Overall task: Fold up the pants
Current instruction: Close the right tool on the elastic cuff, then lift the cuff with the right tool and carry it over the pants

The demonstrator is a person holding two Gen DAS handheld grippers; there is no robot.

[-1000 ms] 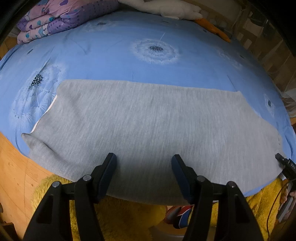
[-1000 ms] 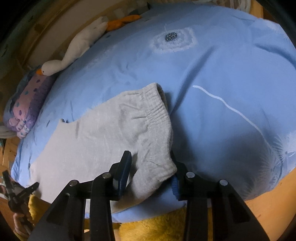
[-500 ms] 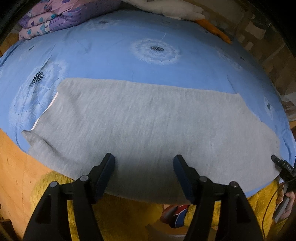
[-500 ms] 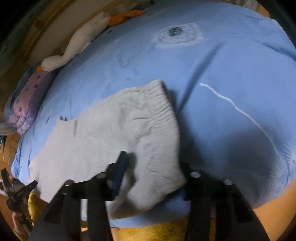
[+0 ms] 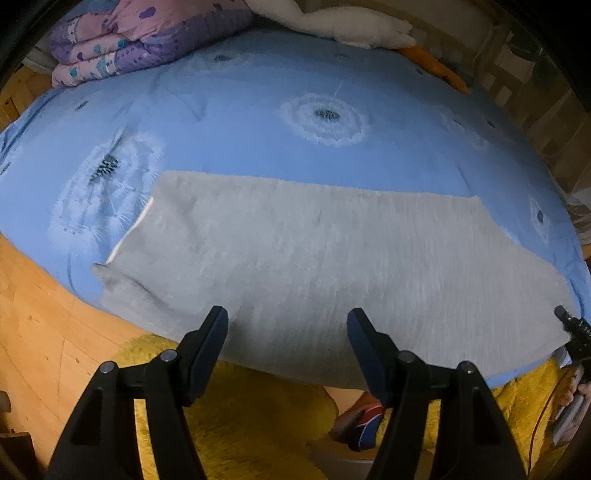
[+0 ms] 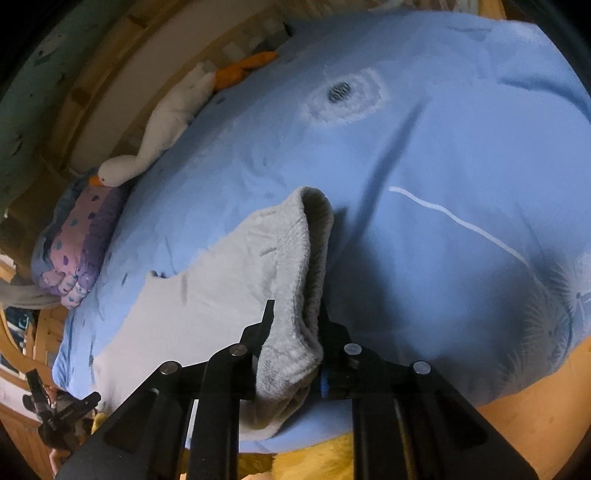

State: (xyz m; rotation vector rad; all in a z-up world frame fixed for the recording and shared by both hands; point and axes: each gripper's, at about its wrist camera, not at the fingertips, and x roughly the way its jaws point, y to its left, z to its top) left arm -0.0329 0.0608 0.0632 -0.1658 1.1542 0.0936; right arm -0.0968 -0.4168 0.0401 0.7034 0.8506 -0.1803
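Observation:
Grey pants (image 5: 314, 251) lie flat along the near edge of a blue bed (image 5: 258, 122), legs folded together, cuffs at the left. My left gripper (image 5: 288, 332) is open and empty, just at the pants' near edge at mid-leg. My right gripper (image 6: 295, 321) is shut on the ribbed waistband (image 6: 306, 258) of the pants and lifts its near corner off the bed. The right gripper also shows at the right edge of the left wrist view (image 5: 576, 332), and the left gripper at the lower left of the right wrist view (image 6: 59, 410).
A folded purple and pink quilt (image 5: 129, 44) and a white goose toy (image 5: 332, 22) lie at the bed's far side. A yellow fluffy rug (image 5: 251, 424) and wooden floor (image 5: 33, 302) are below the bed edge. A wooden bed frame (image 6: 85, 110) runs behind.
My right gripper has closed on the waistband and raised it, so the band now stands up. My left gripper has drawn back a little and stays open.

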